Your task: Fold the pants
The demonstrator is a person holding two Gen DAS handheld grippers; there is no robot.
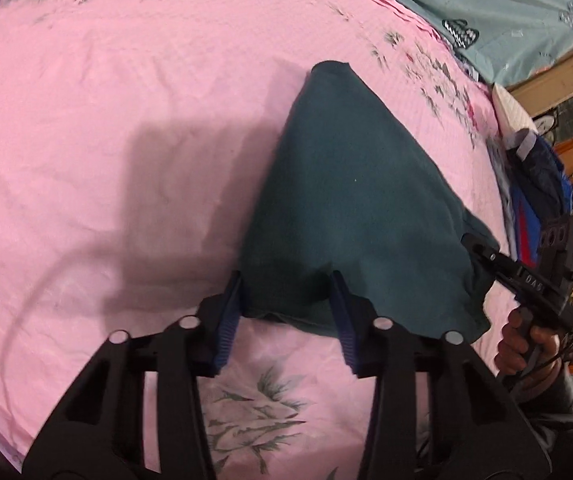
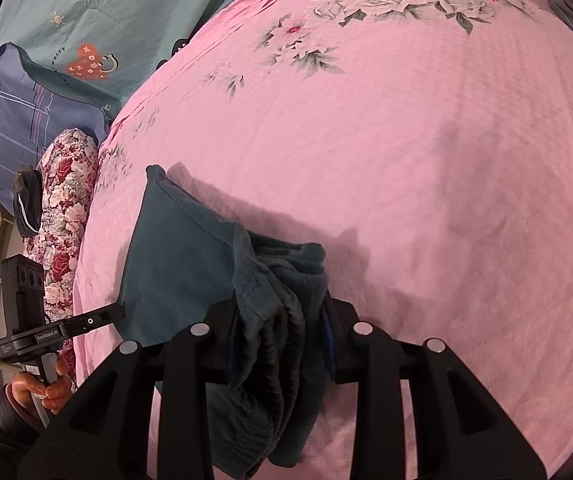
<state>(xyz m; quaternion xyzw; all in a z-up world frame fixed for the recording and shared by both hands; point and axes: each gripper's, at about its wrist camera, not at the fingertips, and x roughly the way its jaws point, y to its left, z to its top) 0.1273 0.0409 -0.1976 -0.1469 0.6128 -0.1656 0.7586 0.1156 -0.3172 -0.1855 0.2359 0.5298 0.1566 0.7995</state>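
Right gripper (image 2: 282,320): clenched on the bunched waistband end of the pants (image 2: 190,264), cloth gathered thick between its fingers.
Left gripper (image 1: 286,316): jaws part open, straddling the pants' near edge; whether the pads press the cloth, I cannot tell.
Pants: one dark teal pair, folded, on the pink floral bedsheet (image 1: 126,80), reaching away from both grippers.
Count: two grippers, one pants.
Beyond: grey-green printed bedding (image 2: 98,8) at the sheet's far edge.

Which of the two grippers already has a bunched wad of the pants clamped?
The right gripper: thick gathered folds of the dark green pants fill its jaws. The left gripper only straddles a flat edge of the pants.
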